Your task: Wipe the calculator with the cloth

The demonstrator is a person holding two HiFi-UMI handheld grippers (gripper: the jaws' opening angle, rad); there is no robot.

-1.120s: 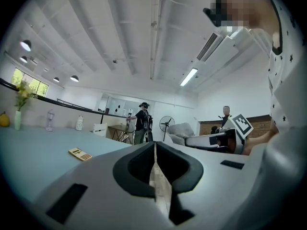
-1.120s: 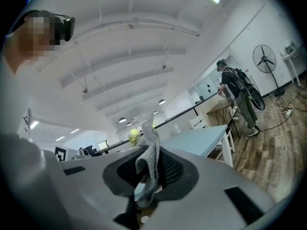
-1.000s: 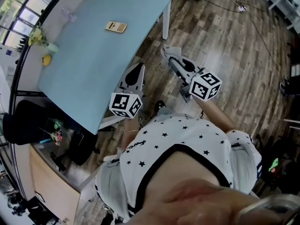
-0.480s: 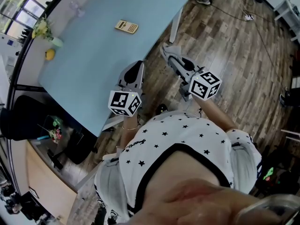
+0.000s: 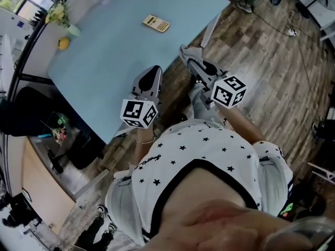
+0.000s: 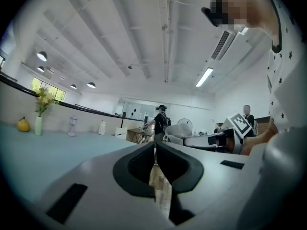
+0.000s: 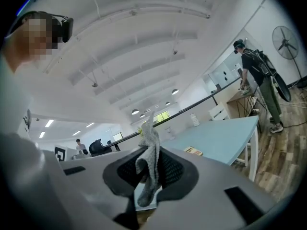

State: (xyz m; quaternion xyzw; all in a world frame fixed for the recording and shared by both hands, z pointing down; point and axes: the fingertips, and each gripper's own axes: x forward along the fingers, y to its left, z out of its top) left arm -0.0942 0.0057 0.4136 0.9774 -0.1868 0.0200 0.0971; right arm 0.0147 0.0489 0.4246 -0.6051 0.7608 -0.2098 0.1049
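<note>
Right gripper view: gripper (image 7: 148, 151) half hides cloth (image 7: 150, 137).

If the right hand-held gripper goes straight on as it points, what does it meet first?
Probably nothing near: the right hand-held gripper, shut on the cloth, aims across the blue table, with the calculator right of its line. Height is uncertain.

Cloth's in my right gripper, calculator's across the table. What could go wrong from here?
1. The cloth is pinched only by a thin fold in the right gripper, ends hanging loose; it may slip out under wiping pressure.
2. The calculator lies loose on the table, and the left gripper is shut, empty and well away from it; a wipe could shove it along.
</note>
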